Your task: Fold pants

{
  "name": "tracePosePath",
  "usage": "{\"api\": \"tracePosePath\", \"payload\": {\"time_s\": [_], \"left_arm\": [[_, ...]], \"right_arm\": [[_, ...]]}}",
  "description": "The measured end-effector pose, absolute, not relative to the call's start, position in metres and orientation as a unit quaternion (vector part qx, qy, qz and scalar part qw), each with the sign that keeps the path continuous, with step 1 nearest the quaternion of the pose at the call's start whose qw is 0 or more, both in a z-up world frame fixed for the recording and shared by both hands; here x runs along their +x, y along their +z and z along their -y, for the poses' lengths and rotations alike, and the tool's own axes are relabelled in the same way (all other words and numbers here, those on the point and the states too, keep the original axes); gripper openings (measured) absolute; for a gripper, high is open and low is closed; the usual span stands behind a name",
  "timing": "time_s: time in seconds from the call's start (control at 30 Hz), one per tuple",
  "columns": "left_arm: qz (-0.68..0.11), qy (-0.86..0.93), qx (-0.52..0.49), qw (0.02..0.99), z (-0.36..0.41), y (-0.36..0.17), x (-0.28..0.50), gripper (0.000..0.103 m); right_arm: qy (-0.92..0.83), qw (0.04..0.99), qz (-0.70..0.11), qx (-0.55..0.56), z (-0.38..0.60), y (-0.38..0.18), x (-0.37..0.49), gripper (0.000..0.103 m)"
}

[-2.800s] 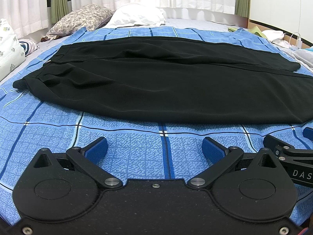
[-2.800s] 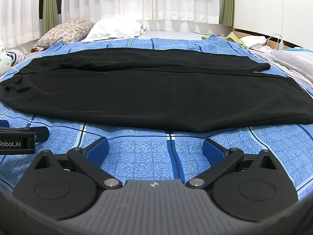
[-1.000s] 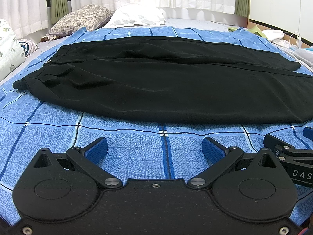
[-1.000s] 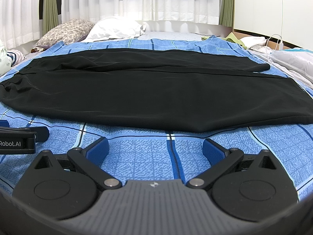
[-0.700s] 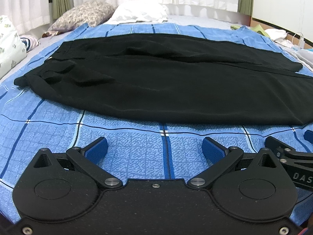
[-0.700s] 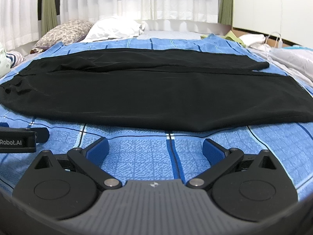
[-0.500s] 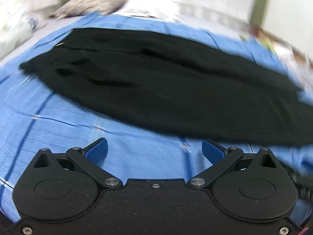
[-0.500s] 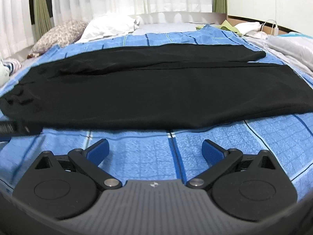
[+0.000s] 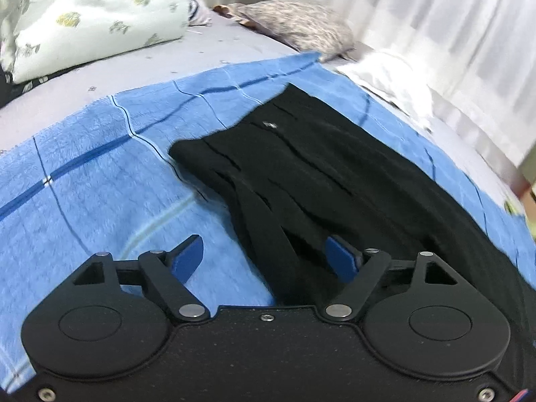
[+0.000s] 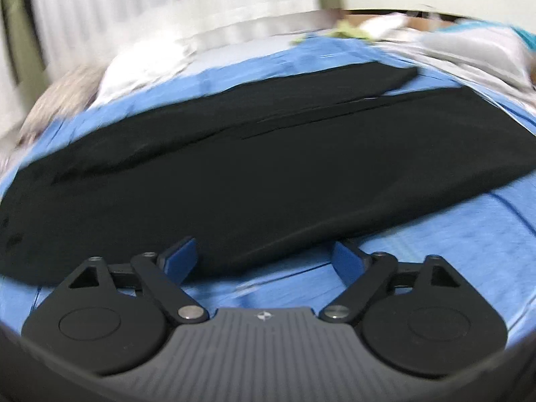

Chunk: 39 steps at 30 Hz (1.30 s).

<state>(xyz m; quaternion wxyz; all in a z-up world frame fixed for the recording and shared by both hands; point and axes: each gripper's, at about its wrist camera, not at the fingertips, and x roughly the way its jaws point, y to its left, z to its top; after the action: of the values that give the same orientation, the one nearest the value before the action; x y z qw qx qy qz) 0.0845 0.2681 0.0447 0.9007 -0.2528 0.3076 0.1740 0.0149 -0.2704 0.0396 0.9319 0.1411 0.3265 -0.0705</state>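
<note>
Both pairs of fingers were narrowing with nothing pinched yet. On the left gripper [image 9: 264,259], the near edge of the pants [image 9: 321,174] ran between the blue pads at the waist end; on the right gripper [image 10: 264,256], that edge lay just ahead of them. Good practice would be to catch the whole edge, not the blue blanket [image 9: 100,181], on both sides.

Plain black fabric pants [image 9: 321,174] on a bright blue bedspread [image 9: 100,174] checked with dark-blue and white lines, beside a white pillow [image 9: 100,13] printed with green-yellow sprigs, a grey-speckled pillow [image 9: 301,26] and white pleated curtains [image 9: 435,16].
</note>
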Motion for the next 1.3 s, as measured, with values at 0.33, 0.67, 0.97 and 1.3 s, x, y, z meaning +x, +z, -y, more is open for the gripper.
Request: {"api": "tracePosePath", "payload": {"time_s": [0.33, 0.67, 0.97, 1.3], "left_arm": [[-0.295, 0.254, -0.268, 0.881, -0.284, 0.016, 0.124, 0.060], [-0.287, 0.263, -0.264, 0.883, -0.280, 0.014, 0.133, 0.065], [-0.288, 0.276, -0.247, 0.883, -0.276, 0.012, 0.154, 0.077], [-0.263, 0.363, -0.146, 0.882, -0.249, 0.040, 0.148, 0.014]], "right_arm": [[-0.284, 0.893, -0.274, 0.216, 0.403, 0.041, 0.023, 0.079], [-0.293, 0.865, -0.206, 0.352, 0.497, 0.033, -0.001, 0.064], [-0.285, 0.881, -0.225, 0.304, 0.502, 0.029, 0.031, 0.063], [-0.317, 0.877, -0.242, 0.267, 0.509, 0.046, 0.041, 0.008]]}}
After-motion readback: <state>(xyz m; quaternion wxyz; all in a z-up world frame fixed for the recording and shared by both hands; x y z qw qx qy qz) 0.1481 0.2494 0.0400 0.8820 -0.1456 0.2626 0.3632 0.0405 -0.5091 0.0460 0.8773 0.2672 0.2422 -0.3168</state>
